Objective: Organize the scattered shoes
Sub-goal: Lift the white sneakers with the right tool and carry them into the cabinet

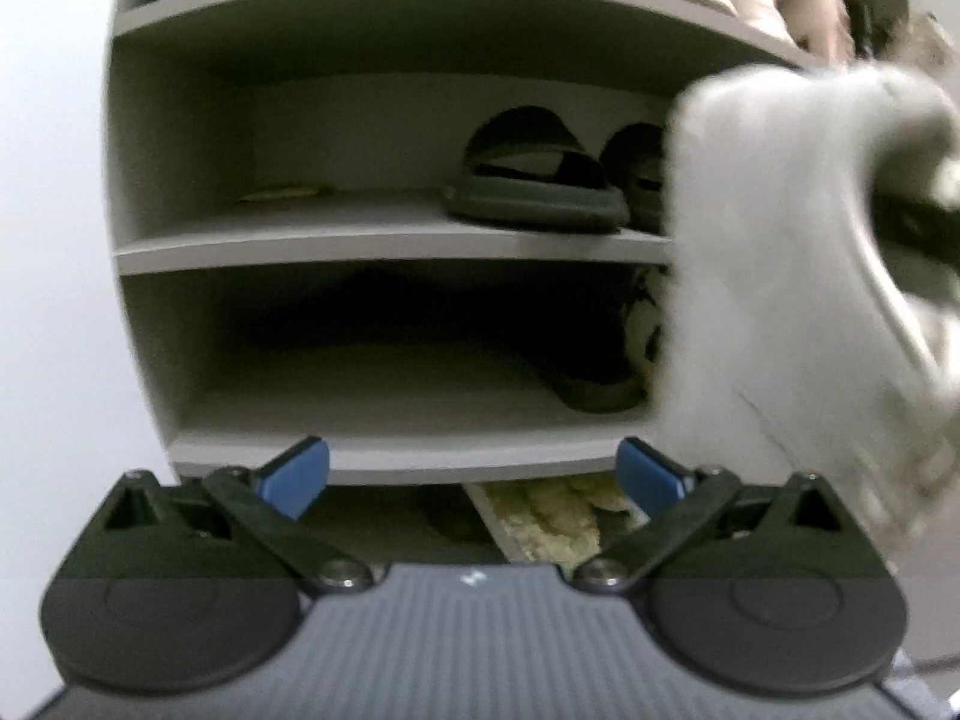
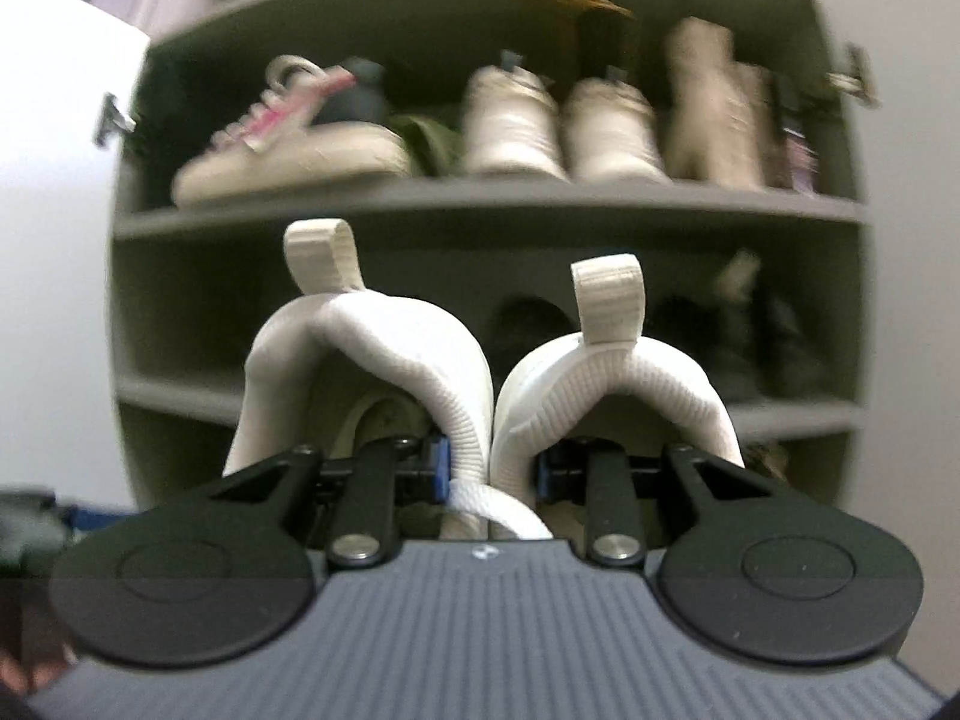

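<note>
Blue-padded left gripper (image 1: 474, 477) nearest the lens, jaws wide apart, nothing between them. Beyond it the grey shoe rack (image 1: 390, 240): dark slides (image 1: 534, 180) on the middle shelf. Right gripper (image 2: 491, 468) clamped on a pair of white sneakers (image 2: 480, 384), inner collars pinched together, held up before the rack (only this view shows both heel loops). Left view catches them as a white blur at right. No legible writing.

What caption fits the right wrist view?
Right gripper pinches two white sneakers together by their inner collars before the grey shoe rack.
</note>
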Available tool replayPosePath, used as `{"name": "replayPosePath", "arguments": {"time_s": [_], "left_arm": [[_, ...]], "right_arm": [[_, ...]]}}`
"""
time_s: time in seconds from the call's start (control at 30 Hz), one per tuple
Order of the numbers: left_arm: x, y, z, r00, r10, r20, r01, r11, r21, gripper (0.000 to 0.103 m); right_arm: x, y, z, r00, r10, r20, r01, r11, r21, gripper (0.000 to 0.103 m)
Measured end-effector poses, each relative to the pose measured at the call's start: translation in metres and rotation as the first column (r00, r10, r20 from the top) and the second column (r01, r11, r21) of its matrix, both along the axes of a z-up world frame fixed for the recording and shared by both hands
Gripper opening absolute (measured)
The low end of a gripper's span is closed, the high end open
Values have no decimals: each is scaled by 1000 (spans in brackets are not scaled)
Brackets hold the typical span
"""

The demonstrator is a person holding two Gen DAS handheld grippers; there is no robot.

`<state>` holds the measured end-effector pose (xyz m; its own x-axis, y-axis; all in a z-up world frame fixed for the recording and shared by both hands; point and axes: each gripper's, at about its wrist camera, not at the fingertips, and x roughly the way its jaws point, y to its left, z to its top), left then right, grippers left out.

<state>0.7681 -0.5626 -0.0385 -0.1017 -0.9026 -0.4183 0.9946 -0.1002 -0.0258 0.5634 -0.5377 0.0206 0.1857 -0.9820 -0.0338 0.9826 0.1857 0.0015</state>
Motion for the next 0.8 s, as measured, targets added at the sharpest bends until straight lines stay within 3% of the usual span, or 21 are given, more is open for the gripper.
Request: {"name": "replayPosePath", "arguments": {"time_s": [0.17,0.47,0.57,0.8], "left_arm": [[11,19,13,999,22,25,-22,1000,-7,103],[12,34,3,974,-34,222,35,999,-1,103],[10,21,-10,951,-13,310,3,999,34,103],[23,-8,-23,957,69,283,-99,990,95,103]], "right_arm": [[45,-38,24,992,128,-23,-127,992,10,29],[126,-89,51,956,293,-12,-292,956,31,29],[153,-111,50,950,311,14,-311,948,70,29],[194,-153,53,971,225,85,-235,963,131,31]]}}
